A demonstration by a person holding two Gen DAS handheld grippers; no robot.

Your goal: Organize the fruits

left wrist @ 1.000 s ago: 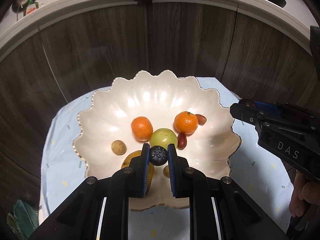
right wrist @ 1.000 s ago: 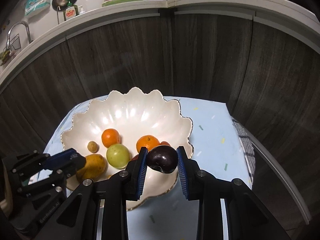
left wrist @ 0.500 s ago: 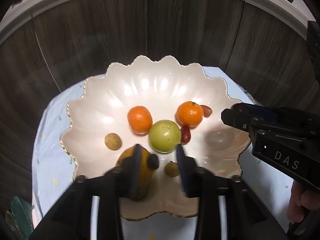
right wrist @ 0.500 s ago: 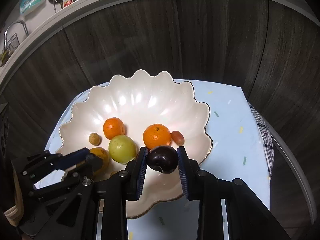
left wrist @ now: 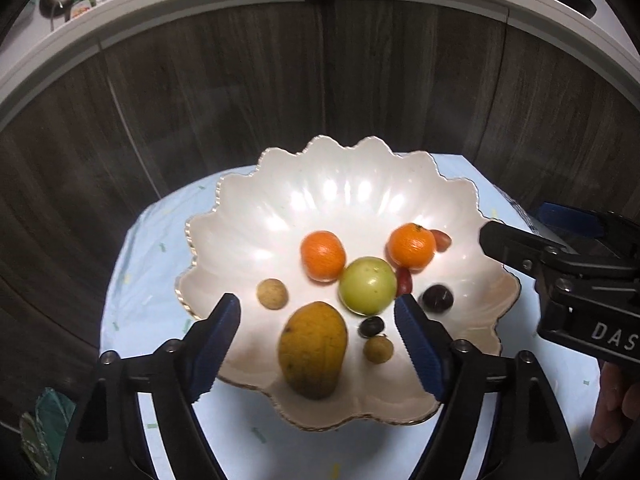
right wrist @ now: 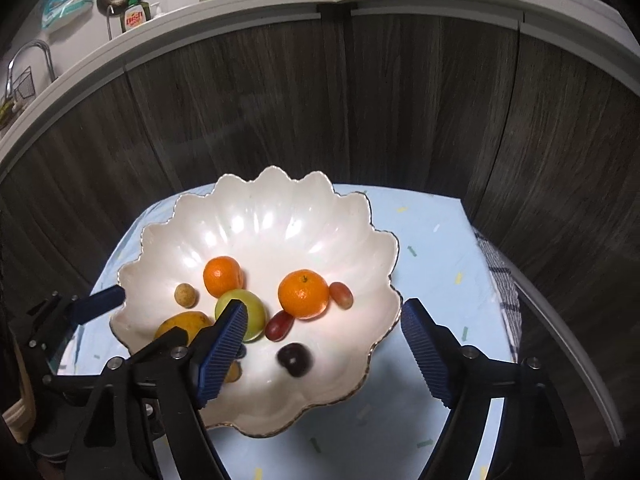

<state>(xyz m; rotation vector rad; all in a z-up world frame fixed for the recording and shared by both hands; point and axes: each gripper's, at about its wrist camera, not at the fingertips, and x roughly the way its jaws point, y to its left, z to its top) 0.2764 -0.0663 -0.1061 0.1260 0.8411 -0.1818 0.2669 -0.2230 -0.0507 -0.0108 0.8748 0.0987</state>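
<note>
A white scalloped bowl stands on a light blue cloth. In it lie two oranges, a green apple, a yellow mango, small brown fruits, red grapes, a blueberry and a dark plum. My left gripper hangs over the bowl's near side, its jaws opening and nothing between the pads. My right gripper hovers over the bowl's right front, jaws also opening, with the plum lying loose below them.
Dark wooden cabinet fronts curve close behind the table. A checked cloth hangs at the table's right edge. A dish soap bottle stands on the counter above. A person's hand holds the right gripper.
Both grippers have opened wide. The blueberry left my left gripper and the dark plum left my right gripper; both now lie in the bowl.
</note>
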